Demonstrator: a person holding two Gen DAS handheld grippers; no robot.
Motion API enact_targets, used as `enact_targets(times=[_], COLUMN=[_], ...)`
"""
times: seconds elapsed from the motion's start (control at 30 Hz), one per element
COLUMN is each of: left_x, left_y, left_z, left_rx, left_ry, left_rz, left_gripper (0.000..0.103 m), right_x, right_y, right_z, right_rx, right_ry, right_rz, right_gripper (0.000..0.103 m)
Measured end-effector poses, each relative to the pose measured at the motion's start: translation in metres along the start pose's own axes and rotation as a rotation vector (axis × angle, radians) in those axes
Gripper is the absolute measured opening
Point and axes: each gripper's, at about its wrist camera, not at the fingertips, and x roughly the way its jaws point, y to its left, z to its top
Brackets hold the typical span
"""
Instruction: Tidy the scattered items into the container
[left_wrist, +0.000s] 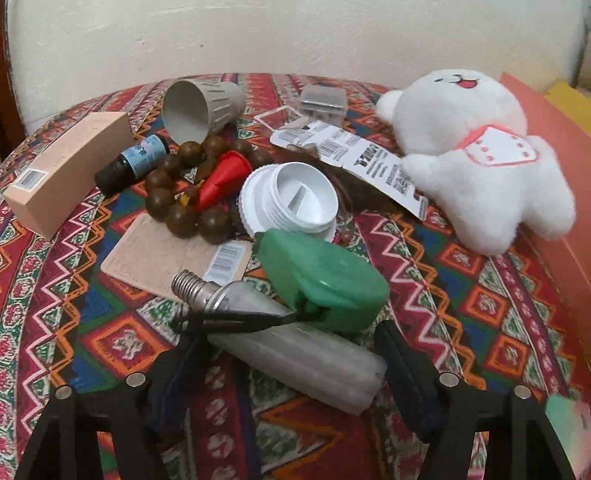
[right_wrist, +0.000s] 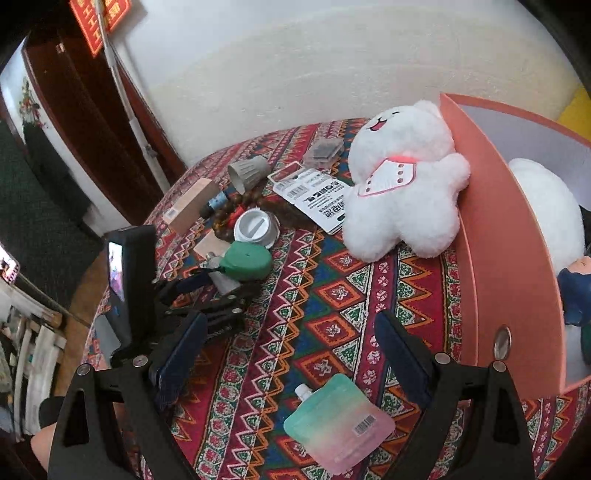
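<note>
My left gripper (left_wrist: 288, 347) is open around a clear plastic tube (left_wrist: 306, 365) lying on the patterned cloth, with a screw-base bulb (left_wrist: 221, 299) and a green case (left_wrist: 325, 284) just beyond it. My right gripper (right_wrist: 291, 332) is open and empty above the cloth, with a pastel spout pouch (right_wrist: 340, 424) below it. A white plush bear (right_wrist: 402, 184) leans against the orange box (right_wrist: 506, 266), which holds another white plush. The left gripper also shows in the right wrist view (right_wrist: 218, 291), beside the green case (right_wrist: 247, 258).
A pile at the back holds a white lid (left_wrist: 295, 195), brown beads (left_wrist: 173, 199), a red cone (left_wrist: 221, 177), a dark bottle (left_wrist: 133, 162), a grey cup (left_wrist: 199, 107), a tan box (left_wrist: 66, 166), barcode cards (left_wrist: 354, 155) and a clear case (left_wrist: 323, 101).
</note>
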Motion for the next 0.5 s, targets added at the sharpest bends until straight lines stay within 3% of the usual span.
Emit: enact_targets(times=[0.23, 0.37, 0.5], left_x=[-0.057, -0.069, -0.066], left_y=[0.023, 0.045, 0.047], left_z=[-0.046, -0.067, -0.065], left_rx=[0.139, 0.113, 0.127], left_ry=[0.076, 0.064, 0.057], left_rz=[-0.044, -0.050, -0.041], left_gripper=[0.076, 0.076, 0.076], right_x=[0.031, 0.073, 0.119], right_y=[0.004, 0.024, 0.055], right_z=[0.001, 0.002, 0.011], right_rx=[0.029, 0.030, -0.070], right_ry=[0.048, 0.099, 0.111], right_rz=[0.035, 0.073, 0.004], right_gripper=[0.092, 0.092, 0.092])
